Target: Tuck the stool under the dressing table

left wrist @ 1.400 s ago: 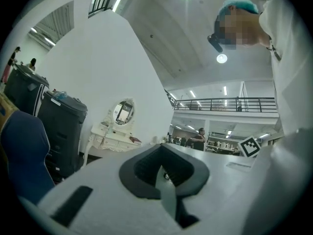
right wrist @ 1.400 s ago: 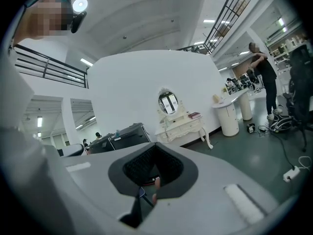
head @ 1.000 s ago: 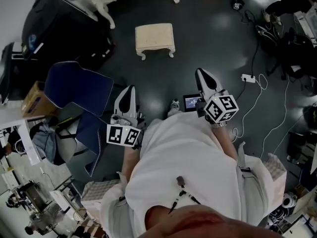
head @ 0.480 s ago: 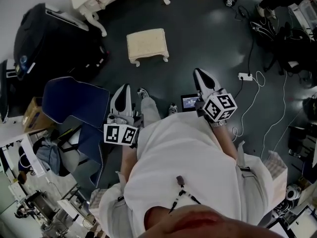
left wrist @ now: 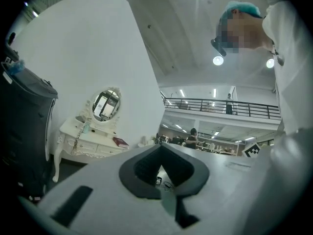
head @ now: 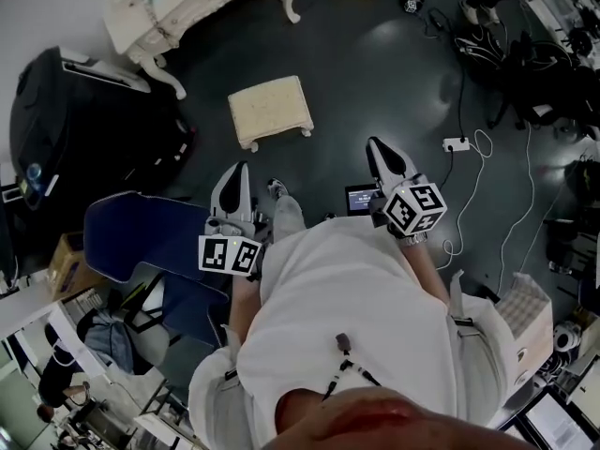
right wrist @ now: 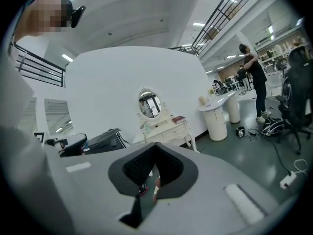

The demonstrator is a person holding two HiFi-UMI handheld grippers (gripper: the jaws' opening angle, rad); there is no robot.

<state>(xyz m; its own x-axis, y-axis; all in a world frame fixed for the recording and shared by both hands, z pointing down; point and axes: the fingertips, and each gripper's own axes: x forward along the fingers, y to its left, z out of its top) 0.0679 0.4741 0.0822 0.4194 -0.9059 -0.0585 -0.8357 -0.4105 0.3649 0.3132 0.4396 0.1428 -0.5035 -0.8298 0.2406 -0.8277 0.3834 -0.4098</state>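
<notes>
Stool (head: 271, 111) was cream; dressing table (head: 178, 12) was ivory-white; floor (head: 375, 92) was dark grey; chair (head: 141, 232) near stool was navy.

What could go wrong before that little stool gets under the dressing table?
The stool stands apart from the dressing table, nearer one table leg; pushed straight, it might catch there.
A power strip with loose cables lies on the floor at the right: a trip hazard.
Both tools, left and right, are shut; they must open to grip.
</notes>
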